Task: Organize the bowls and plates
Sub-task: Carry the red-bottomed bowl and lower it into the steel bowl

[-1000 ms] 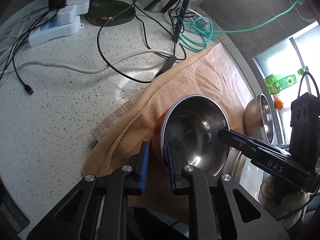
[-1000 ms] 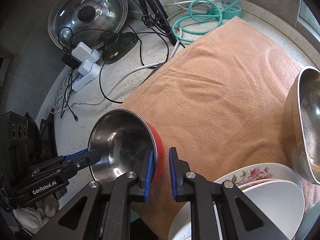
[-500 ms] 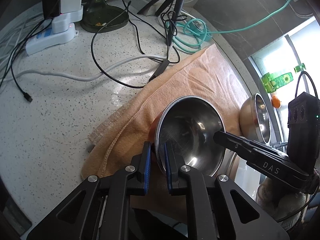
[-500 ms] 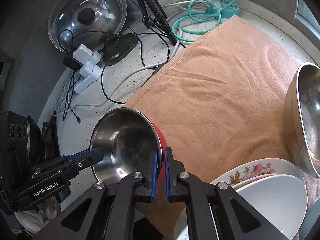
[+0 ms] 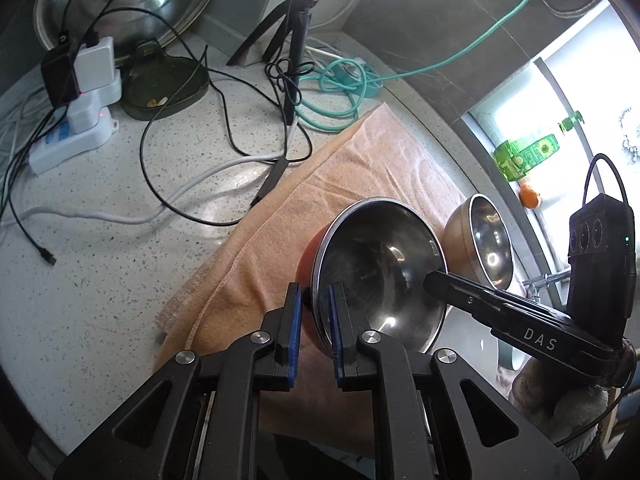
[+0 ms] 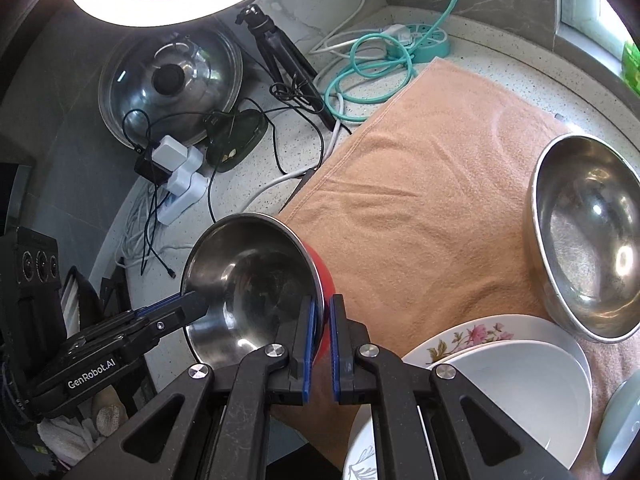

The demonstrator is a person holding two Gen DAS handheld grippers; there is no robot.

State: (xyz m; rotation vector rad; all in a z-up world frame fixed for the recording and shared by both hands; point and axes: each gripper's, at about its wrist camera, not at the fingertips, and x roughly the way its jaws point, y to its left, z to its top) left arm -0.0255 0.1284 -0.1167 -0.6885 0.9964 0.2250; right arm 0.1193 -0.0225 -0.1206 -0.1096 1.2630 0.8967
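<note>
You are gripping the red bowl (image 5: 380, 276) from both sides, so keep both hands level with each other and moving together, or the steel rim will twist out of a pad. Your left gripper (image 5: 315, 326) is clamped on the bowl's left rim, one finger inside and one on the red outer wall. The bowl is sitting between the two grippers over the near left corner of the orange towel (image 6: 432, 184) on the desk (image 5: 92, 264). Your right gripper (image 6: 320, 344) is pinching the right rim likewise. Farther right, the steel bowl (image 6: 588, 252) and the stacked plates (image 6: 516, 376) are waiting.
</note>
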